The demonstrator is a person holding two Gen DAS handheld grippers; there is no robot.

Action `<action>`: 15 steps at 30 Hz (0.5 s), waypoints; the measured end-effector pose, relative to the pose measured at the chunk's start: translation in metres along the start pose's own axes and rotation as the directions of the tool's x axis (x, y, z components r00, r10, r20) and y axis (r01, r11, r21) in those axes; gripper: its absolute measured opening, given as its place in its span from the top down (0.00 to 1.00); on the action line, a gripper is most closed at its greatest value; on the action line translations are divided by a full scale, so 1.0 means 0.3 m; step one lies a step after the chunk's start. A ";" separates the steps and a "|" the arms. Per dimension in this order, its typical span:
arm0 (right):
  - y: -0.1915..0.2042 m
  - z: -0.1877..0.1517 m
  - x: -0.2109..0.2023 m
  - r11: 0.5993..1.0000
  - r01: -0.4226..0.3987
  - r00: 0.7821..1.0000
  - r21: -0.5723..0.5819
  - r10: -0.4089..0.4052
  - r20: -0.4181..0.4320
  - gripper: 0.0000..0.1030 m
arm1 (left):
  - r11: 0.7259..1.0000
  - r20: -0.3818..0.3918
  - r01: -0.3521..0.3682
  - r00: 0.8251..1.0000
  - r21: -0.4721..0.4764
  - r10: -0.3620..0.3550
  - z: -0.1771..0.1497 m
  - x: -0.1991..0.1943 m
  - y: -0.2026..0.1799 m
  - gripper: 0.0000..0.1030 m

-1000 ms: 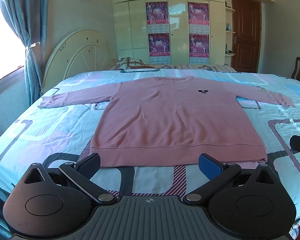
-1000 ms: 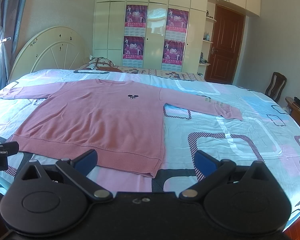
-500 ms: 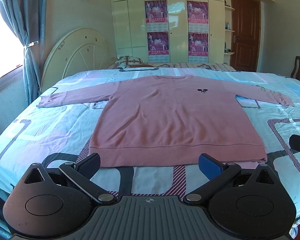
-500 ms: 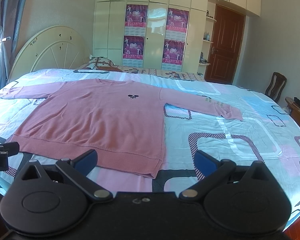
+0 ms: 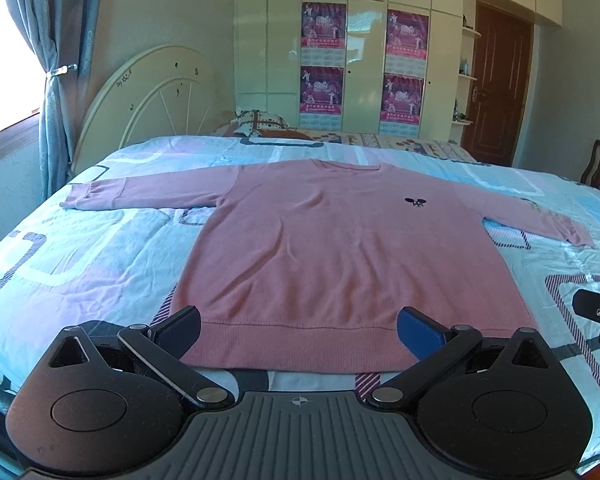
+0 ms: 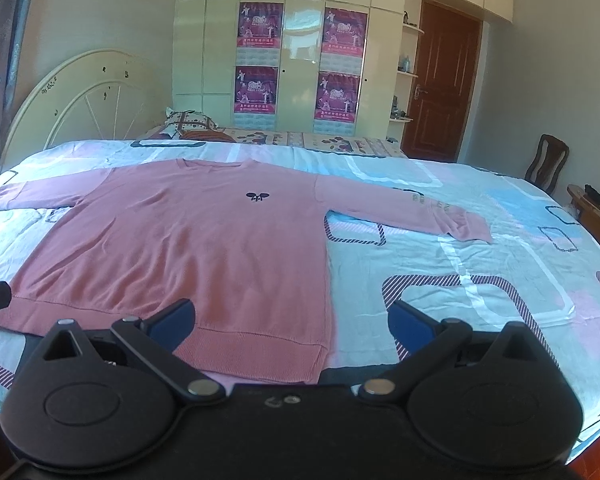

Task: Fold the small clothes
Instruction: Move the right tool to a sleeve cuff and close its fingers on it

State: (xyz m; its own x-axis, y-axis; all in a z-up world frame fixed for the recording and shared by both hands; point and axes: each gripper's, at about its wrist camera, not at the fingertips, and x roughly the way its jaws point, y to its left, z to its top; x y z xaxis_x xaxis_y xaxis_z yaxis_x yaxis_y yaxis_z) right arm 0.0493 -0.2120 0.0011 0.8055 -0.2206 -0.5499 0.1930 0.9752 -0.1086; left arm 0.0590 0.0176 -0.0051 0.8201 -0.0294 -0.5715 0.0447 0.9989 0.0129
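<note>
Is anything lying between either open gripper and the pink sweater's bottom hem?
Nothing visible does. The left gripper and right gripper are both open at the hem of the pink sweater, with only bare bedspread around it.

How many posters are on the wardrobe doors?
4, in two stacked pairs: upper left, lower left, upper right, lower right. None appear hidden.

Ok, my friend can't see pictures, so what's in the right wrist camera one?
A pink sweater lies flat on a patterned bedspread, both sleeves spread out, not folded yet. The open right gripper hovers at the near edge over the sweater's hem, holding nothing. Behind the bed stand a cream wardrobe with pink posters and a brown door.
</note>
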 end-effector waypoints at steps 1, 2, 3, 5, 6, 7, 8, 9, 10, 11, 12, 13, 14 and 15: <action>0.001 0.008 0.014 1.000 0.006 1.000 0.003 -0.006 0.000 0.00 | 1.000 0.007 0.011 1.000 -0.012 -0.010 0.010 0.016 0.004 0.00; 0.002 0.016 0.029 1.000 0.011 1.000 0.005 -0.011 -0.001 0.00 | 1.000 0.014 0.018 1.000 -0.023 -0.018 0.021 0.036 0.006 0.00; 0.004 0.024 0.043 1.000 0.016 1.000 0.007 -0.016 -0.002 0.00 | 0.999 0.015 0.026 1.000 -0.027 -0.026 0.034 0.059 0.008 0.00; 0.007 0.043 0.076 1.000 0.026 1.000 0.012 -0.026 -0.005 0.00 | 0.999 0.001 0.039 0.999 -0.013 -0.039 0.057 0.113 -0.002 0.00; 0.008 0.053 0.094 0.999 0.032 0.999 0.014 -0.032 -0.004 0.00 | 0.999 0.001 0.038 0.999 -0.001 -0.038 0.068 0.139 -0.013 0.00; 0.009 0.064 0.111 0.999 0.038 0.999 0.017 -0.038 -0.004 0.00 | 0.999 0.005 0.046 0.999 0.012 -0.047 0.079 0.162 -0.022 0.00; 0.010 0.075 0.129 0.999 0.046 0.999 0.021 -0.046 -0.005 0.00 | 0.997 0.012 0.073 0.997 0.020 -0.073 0.096 0.185 -0.032 0.00; 0.012 0.091 0.153 0.998 0.055 0.998 0.028 -0.055 -0.007 0.00 | 0.996 0.011 0.080 0.997 0.035 -0.080 0.110 0.208 -0.040 0.00; 0.010 0.105 0.172 0.997 0.064 0.998 0.036 -0.064 -0.007 0.00 | 0.995 0.013 0.091 0.996 0.039 -0.091 0.128 0.233 -0.050 0.00; 0.009 0.119 0.191 0.996 0.073 0.997 0.045 -0.073 -0.006 0.00 | 0.994 0.012 0.104 0.994 0.046 -0.105 0.149 0.258 -0.058 0.00; 0.006 0.134 0.210 0.995 0.084 0.996 0.055 -0.084 -0.008 0.00 | 0.992 0.010 0.113 0.993 0.048 -0.114 0.171 0.281 -0.064 0.00; 0.003 0.150 0.229 0.993 0.097 0.995 0.065 -0.096 -0.012 0.00 | 0.992 0.009 0.111 0.994 0.056 -0.112 0.189 0.301 -0.068 0.00; 0.000 0.168 0.248 0.991 0.109 0.994 0.077 -0.109 -0.011 0.00 | 0.993 0.014 0.102 0.995 0.064 -0.103 0.211 0.322 -0.072 0.00; -0.004 0.185 0.263 0.989 0.119 0.993 0.088 -0.119 -0.006 0.00 | 0.992 0.015 0.103 0.994 0.078 -0.105 0.228 0.345 -0.071 0.00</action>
State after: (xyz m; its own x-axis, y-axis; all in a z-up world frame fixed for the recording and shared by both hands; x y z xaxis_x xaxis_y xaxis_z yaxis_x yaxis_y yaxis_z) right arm 0.1438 -0.2316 0.0038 0.7738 -0.3349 -0.5377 0.3360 0.9366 -0.0997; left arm 0.1820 -0.0092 -0.0084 0.8194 -0.1343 -0.5573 0.1735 0.9847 0.0179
